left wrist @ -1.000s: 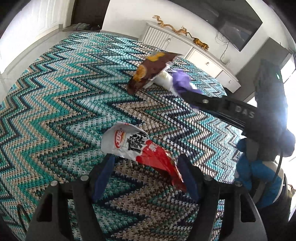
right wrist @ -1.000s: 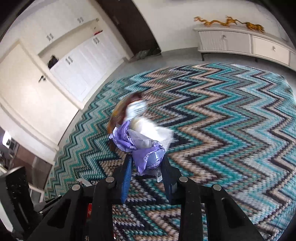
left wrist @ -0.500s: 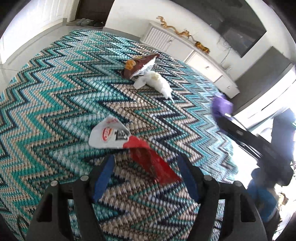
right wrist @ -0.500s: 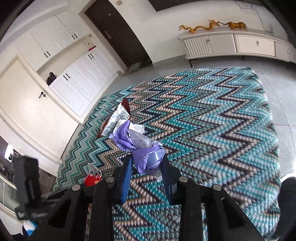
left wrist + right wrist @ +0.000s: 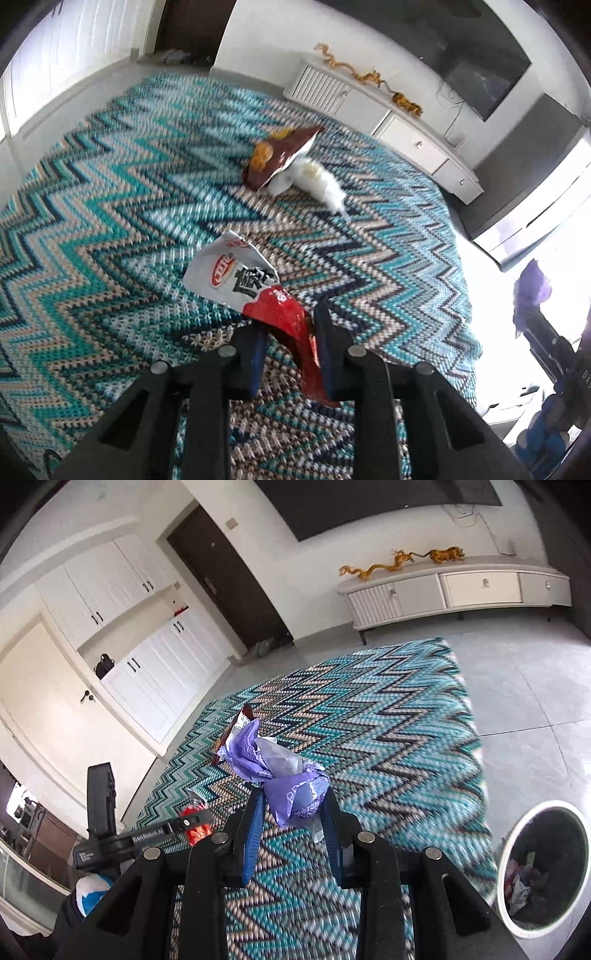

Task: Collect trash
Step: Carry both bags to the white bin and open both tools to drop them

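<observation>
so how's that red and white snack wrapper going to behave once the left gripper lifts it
Probably floppy: the red and white wrapper is thin crinkled film, and its white end juts well past the left gripper, whose jaws have just been closing on the red end. It looks empty, so likely very light. Glossy film may slip from a narrow pinch.

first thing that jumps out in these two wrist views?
The teal zigzag rug fills both views. On it, the left gripper has just closed its jaws on the red end of a white-and-red snack wrapper, while the right gripper holds a crumpled purple wrapper aloft. A white-rimmed trash bin, already holding scraps, sits at the lower right of the right wrist view, and a brown chip bag lies farther back.
</observation>
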{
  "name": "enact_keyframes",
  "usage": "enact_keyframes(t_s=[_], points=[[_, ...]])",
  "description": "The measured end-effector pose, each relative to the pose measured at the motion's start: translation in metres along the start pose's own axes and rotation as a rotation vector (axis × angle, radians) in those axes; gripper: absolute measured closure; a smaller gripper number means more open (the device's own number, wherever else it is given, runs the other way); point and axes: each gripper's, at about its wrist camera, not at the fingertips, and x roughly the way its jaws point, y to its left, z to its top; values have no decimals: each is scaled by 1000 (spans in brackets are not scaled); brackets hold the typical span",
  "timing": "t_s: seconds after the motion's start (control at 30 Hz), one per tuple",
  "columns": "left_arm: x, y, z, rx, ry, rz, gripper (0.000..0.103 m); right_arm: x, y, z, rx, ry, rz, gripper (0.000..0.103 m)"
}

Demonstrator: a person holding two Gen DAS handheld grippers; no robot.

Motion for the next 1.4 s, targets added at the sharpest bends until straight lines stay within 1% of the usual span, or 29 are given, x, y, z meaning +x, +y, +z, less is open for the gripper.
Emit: enact_keyframes(t_s=[0.2,0.43,0.57,0.63,0.77,0.87,1.0,1.17,1.27,1.3,1.37,1.4], points=[[-47,-28,0,88,-90,-37,80,-48,-7,-17,19,-63,-22,74],[-95,-77,-1,200,-170,-95,81,-113,-10,-33,27,-162,-64,74],[-120,-113,-3,281,-211,-140,80,-146,-10,-41,24,-214,-97,74],[-131,-136,-2,332,-232,-169,80,-159,-14,-44,29,-237,-112,74],[-146,-182,0,421,-260,-218,81,-182,-30,-47,49,-277,-141,74],[-150,-216,2,476,-269,-249,80,-197,-47,-46,79,-309,-169,74],[-142,-265,2,558,-264,-281,80,-213,-80,-46,142,-340,-213,74],[-108,-321,-7,650,-209,-296,80,-218,-117,-49,211,-344,-276,74],[-72,-351,-16,697,-135,-292,80,-213,-145,-54,261,-323,-310,74],[-53,-363,-20,721,-96,-285,80,-208,-158,-55,288,-310,-318,74],[-27,-381,-28,751,-46,-271,80,-201,-175,-58,327,-287,-327,74],[-6,-392,-33,769,-4,-267,80,-196,-185,-60,348,-272,-332,74]])
